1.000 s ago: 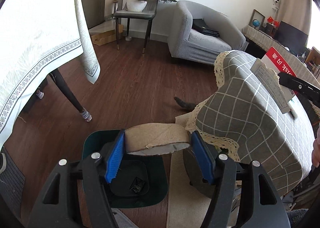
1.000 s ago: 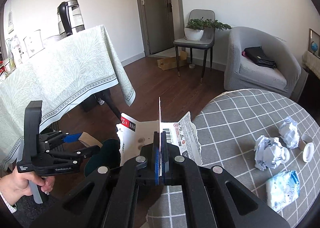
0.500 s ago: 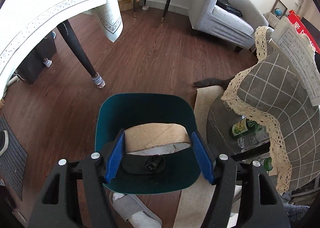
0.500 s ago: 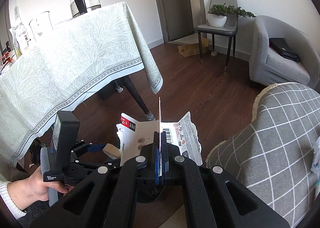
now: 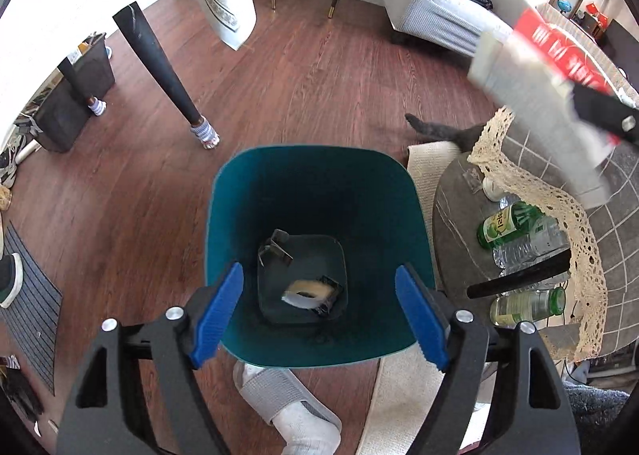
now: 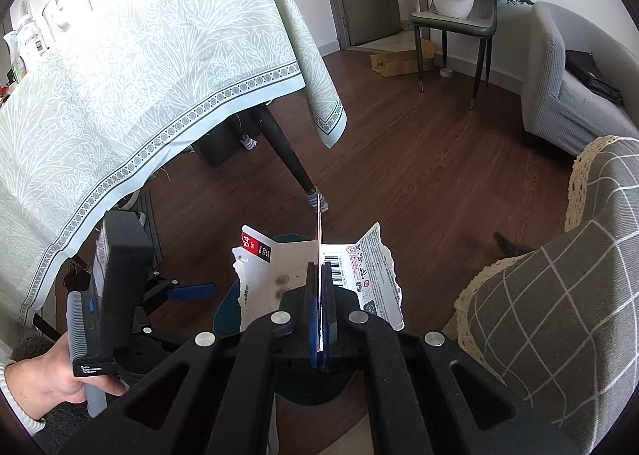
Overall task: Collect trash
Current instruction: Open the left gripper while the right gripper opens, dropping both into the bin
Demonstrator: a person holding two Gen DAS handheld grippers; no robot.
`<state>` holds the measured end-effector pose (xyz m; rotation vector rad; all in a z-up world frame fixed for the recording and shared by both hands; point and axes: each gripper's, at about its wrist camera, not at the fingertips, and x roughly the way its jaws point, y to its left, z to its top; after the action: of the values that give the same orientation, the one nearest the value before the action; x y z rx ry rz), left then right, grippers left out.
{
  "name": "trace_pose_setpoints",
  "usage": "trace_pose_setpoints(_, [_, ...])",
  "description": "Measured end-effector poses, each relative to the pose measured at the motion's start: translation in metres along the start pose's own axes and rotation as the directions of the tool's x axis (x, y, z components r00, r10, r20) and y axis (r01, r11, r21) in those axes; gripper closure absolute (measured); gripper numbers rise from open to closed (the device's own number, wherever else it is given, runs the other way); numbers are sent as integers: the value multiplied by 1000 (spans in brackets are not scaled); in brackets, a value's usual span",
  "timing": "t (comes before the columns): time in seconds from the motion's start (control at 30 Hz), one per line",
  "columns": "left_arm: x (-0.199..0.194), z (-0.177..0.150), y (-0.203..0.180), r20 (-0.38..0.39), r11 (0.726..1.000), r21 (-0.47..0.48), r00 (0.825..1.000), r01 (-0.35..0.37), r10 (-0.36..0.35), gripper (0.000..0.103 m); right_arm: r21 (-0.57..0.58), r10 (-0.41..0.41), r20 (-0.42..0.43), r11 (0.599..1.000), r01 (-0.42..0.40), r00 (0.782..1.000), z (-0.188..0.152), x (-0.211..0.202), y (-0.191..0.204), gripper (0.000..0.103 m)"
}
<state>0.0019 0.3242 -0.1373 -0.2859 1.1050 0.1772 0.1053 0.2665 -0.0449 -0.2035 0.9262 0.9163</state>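
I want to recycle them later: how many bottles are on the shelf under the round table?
3. A green bottle, a clear plastic bottle just beside it, and a pale glass bottle nearer the camera. The lace tablecloth may hide more.

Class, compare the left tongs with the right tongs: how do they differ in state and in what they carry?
The left tongs stand open with nothing between their pads, having just opened; the right tongs are shut on a torn card package. The left tongs hang over the teal bin, where the tape roll lies; the right tongs' package is not yet in the bin. Both have blue pads and black frames.
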Motion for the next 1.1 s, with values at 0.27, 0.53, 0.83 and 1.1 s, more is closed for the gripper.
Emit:
trace_pose_setpoints(0.27, [-24, 4, 18, 72, 999, -49, 997, 17, -13, 21, 11, -2, -68, 1000, 3, 998, -3, 37, 4, 102])
trace_pose_setpoints(0.53, [-60, 11, 24, 180, 998, -56, 983, 40, -30, 28, 18, -9, -147, 1000, 12, 989, -10, 78, 9, 102])
trace_pose_setpoints(0.83, [-95, 21, 16, 266, 999, -13, 964, 32, -27, 41, 7, -20, -243, 1000, 22, 970, -29, 121, 15, 102])
trace_pose_setpoints(1.1, [-122, 27, 2, 337, 997, 16, 938, 82, -82, 52, -18, -38, -313, 999, 34, 949, -49, 146, 21, 99])
